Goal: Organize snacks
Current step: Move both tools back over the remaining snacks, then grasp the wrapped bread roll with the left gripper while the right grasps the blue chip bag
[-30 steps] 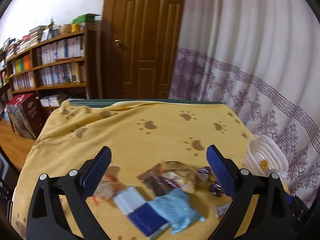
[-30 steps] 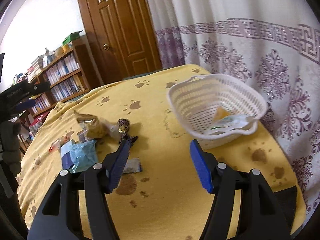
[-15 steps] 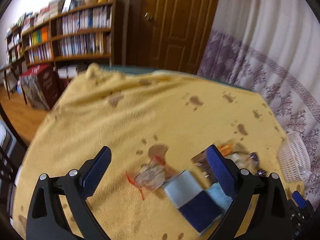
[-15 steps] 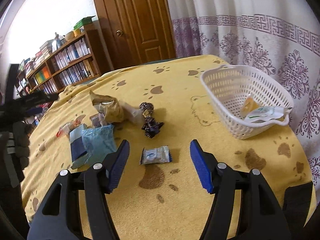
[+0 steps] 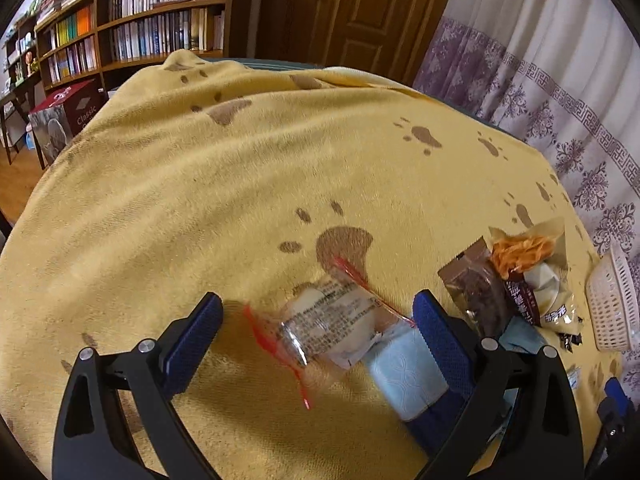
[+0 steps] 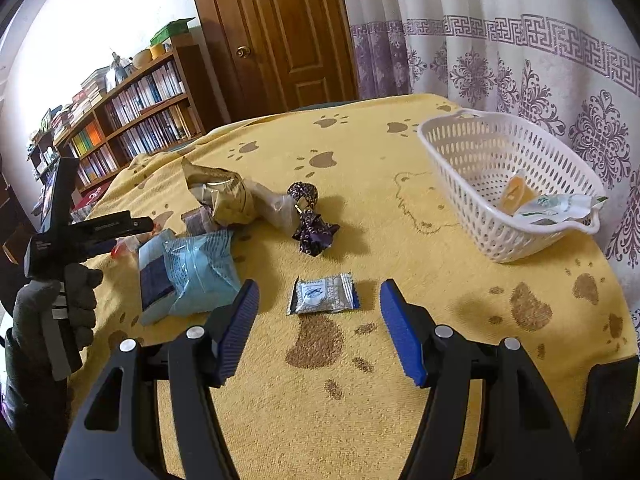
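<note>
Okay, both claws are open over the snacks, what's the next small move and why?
Probably lower the left claw and close it on the clear red-edged snack packet: the packet lies on the yellow blanket between the open pads, none yet touching it. Then carry it to the white plastic basket.

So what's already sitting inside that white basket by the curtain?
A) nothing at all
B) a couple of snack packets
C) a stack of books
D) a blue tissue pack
B: the right wrist view shows the white basket holding an orange packet and a white-and-green packet.
</note>
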Demonstrator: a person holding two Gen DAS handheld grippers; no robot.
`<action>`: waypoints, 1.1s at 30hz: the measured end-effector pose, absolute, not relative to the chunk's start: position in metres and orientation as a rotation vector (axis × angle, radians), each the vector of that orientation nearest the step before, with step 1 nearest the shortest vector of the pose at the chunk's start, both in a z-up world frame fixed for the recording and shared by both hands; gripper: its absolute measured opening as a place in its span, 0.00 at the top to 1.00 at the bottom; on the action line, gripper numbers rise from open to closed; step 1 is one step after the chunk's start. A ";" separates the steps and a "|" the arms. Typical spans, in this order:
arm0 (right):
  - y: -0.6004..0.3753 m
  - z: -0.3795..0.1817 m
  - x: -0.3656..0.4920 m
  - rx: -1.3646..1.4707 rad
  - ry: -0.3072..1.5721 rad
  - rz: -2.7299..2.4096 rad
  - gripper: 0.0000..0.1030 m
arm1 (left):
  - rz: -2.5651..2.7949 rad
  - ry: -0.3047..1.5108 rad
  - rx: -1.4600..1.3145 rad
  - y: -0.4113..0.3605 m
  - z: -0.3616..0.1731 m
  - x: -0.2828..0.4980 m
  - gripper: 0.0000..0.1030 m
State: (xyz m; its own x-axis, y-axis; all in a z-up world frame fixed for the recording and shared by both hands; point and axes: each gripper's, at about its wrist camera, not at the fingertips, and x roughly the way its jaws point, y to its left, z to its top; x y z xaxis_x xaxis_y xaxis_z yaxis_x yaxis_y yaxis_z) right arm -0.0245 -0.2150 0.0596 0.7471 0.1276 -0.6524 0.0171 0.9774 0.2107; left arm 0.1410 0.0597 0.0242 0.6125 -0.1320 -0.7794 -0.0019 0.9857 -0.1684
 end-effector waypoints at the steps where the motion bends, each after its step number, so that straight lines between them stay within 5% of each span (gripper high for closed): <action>1: -0.215 0.059 -0.024 0.209 0.728 0.062 0.37 | -0.077 0.904 -0.147 0.058 0.023 0.141 0.07; 9: -0.210 0.056 -0.025 0.205 0.738 0.070 0.37 | -0.088 0.870 -0.098 0.052 0.019 0.138 0.09; 19: -0.202 0.055 -0.025 0.189 0.745 0.080 0.37 | -0.126 0.853 -0.102 0.053 0.024 0.133 0.34; 33: -0.177 0.055 -0.009 0.150 0.760 0.136 0.37 | -0.055 0.768 -0.189 0.079 0.054 0.121 0.35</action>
State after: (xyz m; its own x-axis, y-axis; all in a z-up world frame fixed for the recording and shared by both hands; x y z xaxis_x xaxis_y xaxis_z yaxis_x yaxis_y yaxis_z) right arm -0.0093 -0.1767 0.0553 0.7170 0.1765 -0.6744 -0.0681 0.9805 0.1842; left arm 0.1205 0.0794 0.0540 0.7188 -0.1184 -0.6850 -0.0196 0.9816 -0.1902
